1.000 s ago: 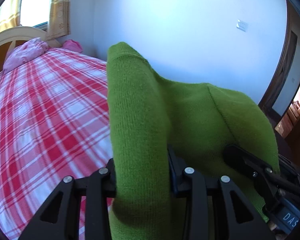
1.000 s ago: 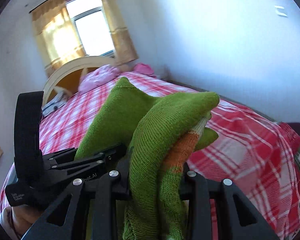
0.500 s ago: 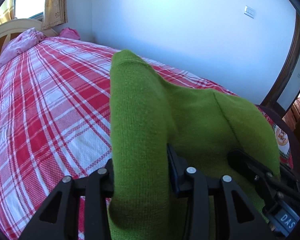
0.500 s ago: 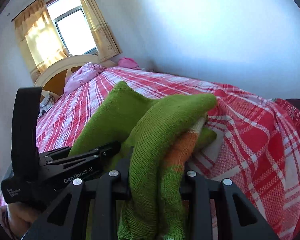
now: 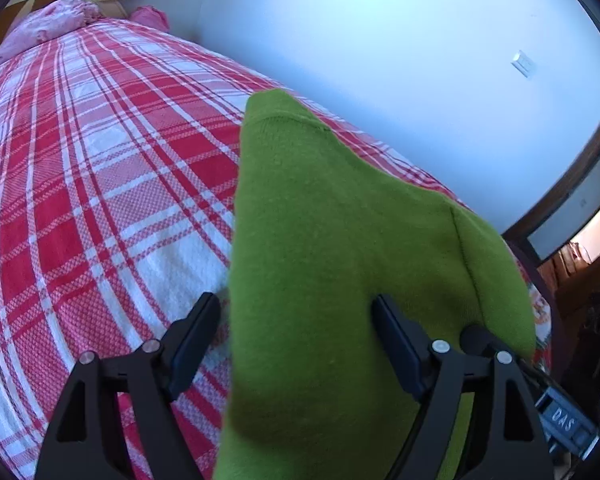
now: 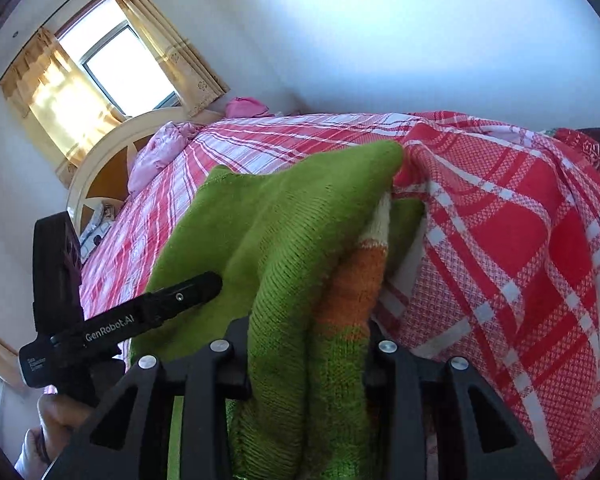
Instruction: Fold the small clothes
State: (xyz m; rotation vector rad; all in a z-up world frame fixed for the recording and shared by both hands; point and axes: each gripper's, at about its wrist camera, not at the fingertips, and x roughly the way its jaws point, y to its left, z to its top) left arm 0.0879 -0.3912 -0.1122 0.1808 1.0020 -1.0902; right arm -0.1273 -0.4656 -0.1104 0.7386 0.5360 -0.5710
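Left claw [image 5: 296,336] now spread, sweater [image 5: 340,280] released on that side; pinched 0.5 s ago. Right claw [image 6: 306,354] pinching green knit sweater at 6 o'clock, fold draped onto plaid bed [image 5: 80,160]. Reads as set-down under way.

"GenRobot.AI" in white on the black left gripper [image 6: 204,286] seen from the right wrist, "DAS" on the right gripper's body [image 5: 564,414], smaller label print unreadable
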